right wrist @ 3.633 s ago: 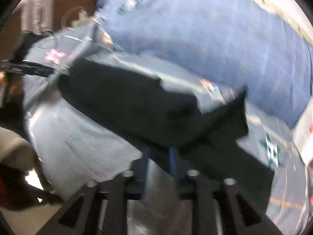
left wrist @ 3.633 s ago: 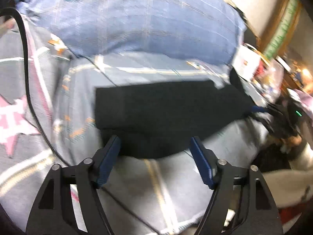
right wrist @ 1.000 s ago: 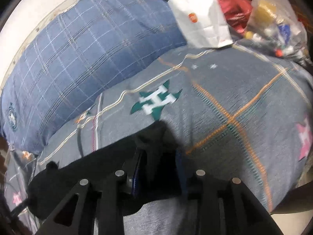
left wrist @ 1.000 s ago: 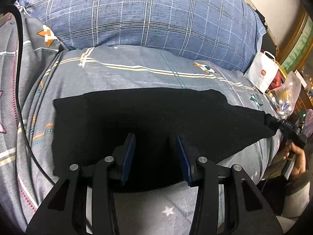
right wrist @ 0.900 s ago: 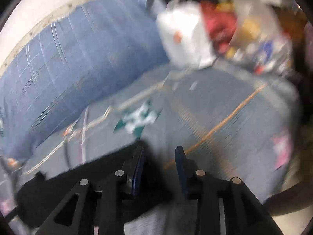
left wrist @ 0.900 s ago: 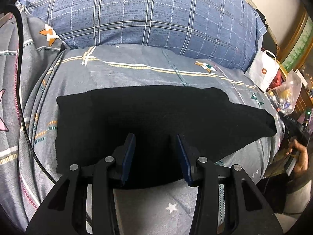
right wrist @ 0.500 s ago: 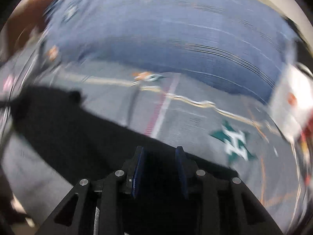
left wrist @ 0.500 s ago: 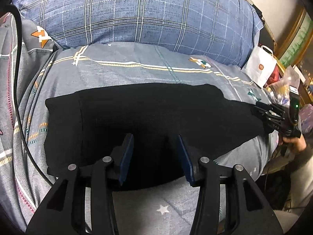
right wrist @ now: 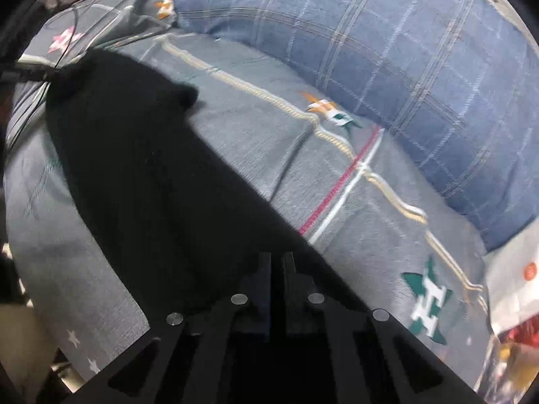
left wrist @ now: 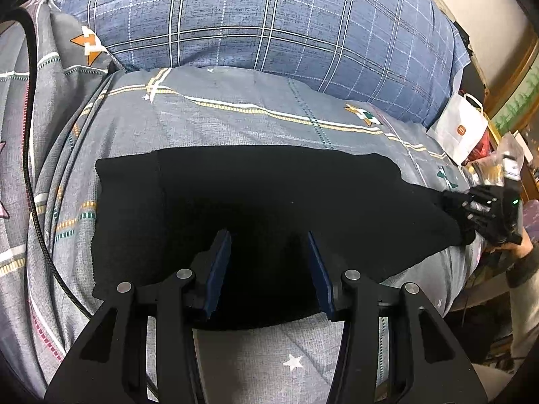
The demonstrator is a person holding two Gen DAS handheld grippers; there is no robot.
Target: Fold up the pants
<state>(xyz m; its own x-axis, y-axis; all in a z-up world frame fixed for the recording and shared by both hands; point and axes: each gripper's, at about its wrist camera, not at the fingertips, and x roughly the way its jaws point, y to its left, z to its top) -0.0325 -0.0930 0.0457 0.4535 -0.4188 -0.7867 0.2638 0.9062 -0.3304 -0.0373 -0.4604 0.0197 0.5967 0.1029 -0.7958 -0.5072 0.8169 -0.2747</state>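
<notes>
Black pants [left wrist: 269, 195] lie flat on a grey bedspread [left wrist: 235, 114], ahead of both grippers.

Right gripper [right wrist: 277, 262] pinches the pants' end, pads hidden in cloth; left gripper [left wrist: 269, 262] half-open over them, grip unclear. Bag [left wrist: 460, 131] logo unreadable.

Orange "mi" logo on white bag [left wrist: 460, 132]

You are in a home bedroom. You work on a bed [left wrist: 235, 118] under a grey patterned sheet, with a big blue plaid pillow [left wrist: 269, 20] along its far side. A white paper bag [left wrist: 461, 131] and plastic bags of clutter [left wrist: 498, 161] sit at the bed's end, near a wood-framed picture [left wrist: 515, 101] on the wall.
</notes>
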